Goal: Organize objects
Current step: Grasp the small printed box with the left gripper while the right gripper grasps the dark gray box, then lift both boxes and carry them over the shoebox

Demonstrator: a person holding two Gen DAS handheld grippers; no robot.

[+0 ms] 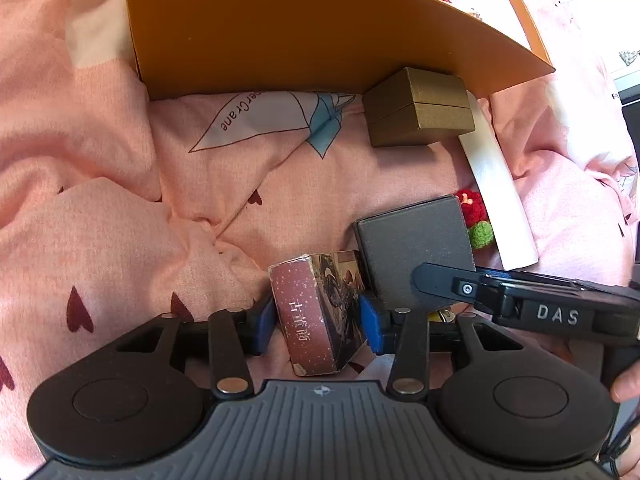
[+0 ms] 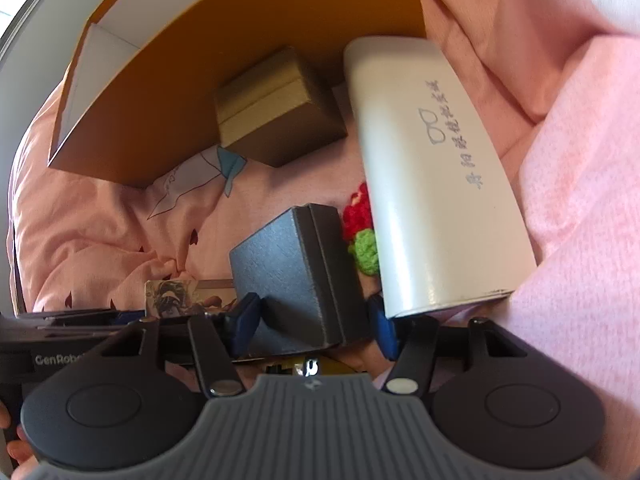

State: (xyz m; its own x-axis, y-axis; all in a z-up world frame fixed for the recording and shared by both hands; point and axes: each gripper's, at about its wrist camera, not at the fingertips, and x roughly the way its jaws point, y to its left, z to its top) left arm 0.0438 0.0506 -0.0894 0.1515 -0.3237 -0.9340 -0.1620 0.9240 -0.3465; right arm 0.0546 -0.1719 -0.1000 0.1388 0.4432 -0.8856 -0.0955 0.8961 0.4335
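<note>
The left gripper [image 1: 318, 322] clasps a maroon printed cardboard box [image 1: 320, 312]; the right gripper [image 2: 312, 326], marked "DAS", straddles a dark grey square box [image 2: 292, 268], grip uncertain.

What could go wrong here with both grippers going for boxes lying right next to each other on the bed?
The small printed box and the dark grey box touch, so the left gripper and right gripper might collide; the right one already crosses the left view. The soft pink bedding could let either box tip. Lifting the grey box might drag the crocheted flower beside it.
</note>
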